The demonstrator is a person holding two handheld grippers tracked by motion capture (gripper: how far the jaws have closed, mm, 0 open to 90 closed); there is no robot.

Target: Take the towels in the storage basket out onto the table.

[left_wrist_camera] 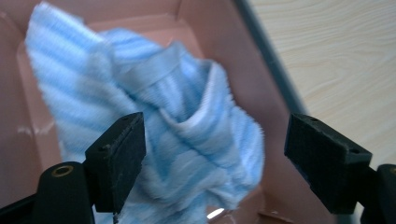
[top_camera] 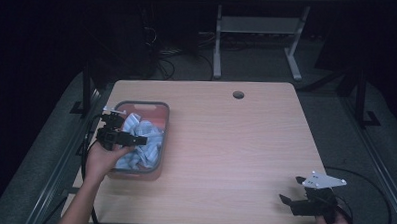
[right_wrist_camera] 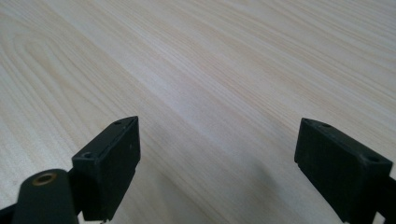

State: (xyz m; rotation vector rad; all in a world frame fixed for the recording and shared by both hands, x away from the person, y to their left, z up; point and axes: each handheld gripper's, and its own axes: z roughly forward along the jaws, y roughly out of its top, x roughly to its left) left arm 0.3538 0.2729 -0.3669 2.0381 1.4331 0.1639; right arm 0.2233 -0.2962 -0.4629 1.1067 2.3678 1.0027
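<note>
A pink bin [top_camera: 159,136] with a grey rim stands at the table's left side, and crumpled blue-and-white striped cloths [top_camera: 144,145] lie in it. My left gripper [top_camera: 135,132] hovers over the bin, open. In the left gripper view the striped cloth [left_wrist_camera: 177,135] bulges up between the wide-apart jaws, inside the pink bin [left_wrist_camera: 205,42]; I cannot tell whether the pads touch it. My right gripper [top_camera: 291,190] rests near the table's front right corner, open, with bare wood between its jaws [right_wrist_camera: 215,154].
The light wooden table [top_camera: 235,143] has a round cable hole [top_camera: 238,95] near its far edge. Beyond it stand white desk legs [top_camera: 218,42] and cables on a dark floor. Black cables trail off both grippers.
</note>
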